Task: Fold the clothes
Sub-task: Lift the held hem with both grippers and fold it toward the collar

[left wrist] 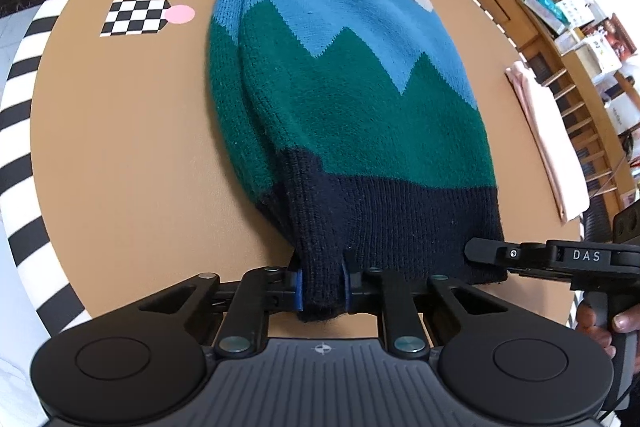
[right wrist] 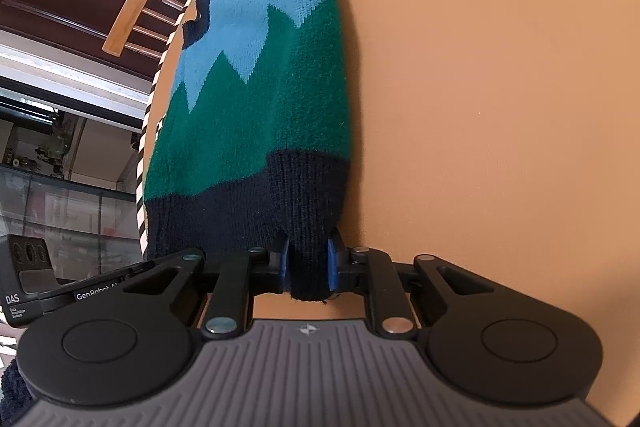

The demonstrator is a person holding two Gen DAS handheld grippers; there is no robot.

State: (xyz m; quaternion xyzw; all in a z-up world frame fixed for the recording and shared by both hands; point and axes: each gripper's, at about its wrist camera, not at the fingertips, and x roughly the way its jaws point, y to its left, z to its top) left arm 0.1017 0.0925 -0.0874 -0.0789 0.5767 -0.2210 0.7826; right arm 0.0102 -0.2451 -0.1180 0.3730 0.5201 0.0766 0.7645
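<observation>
1. The sweater (left wrist: 340, 99) is laid lengthwise on the round table (left wrist: 120, 147), its sleeves apparently already tucked in, so a narrow strip has been formed.
2. The navy hem is pinched at one corner by the left gripper (left wrist: 323, 287); its jaws are closed on the knit.
3. The other hem corner is clamped likewise by the right gripper (right wrist: 308, 265).
4. The crosswise fold, hem towards collar, is judged still to be made.
5. A pink garment (left wrist: 548, 147) lies at the table's edge, seemingly folded.
</observation>
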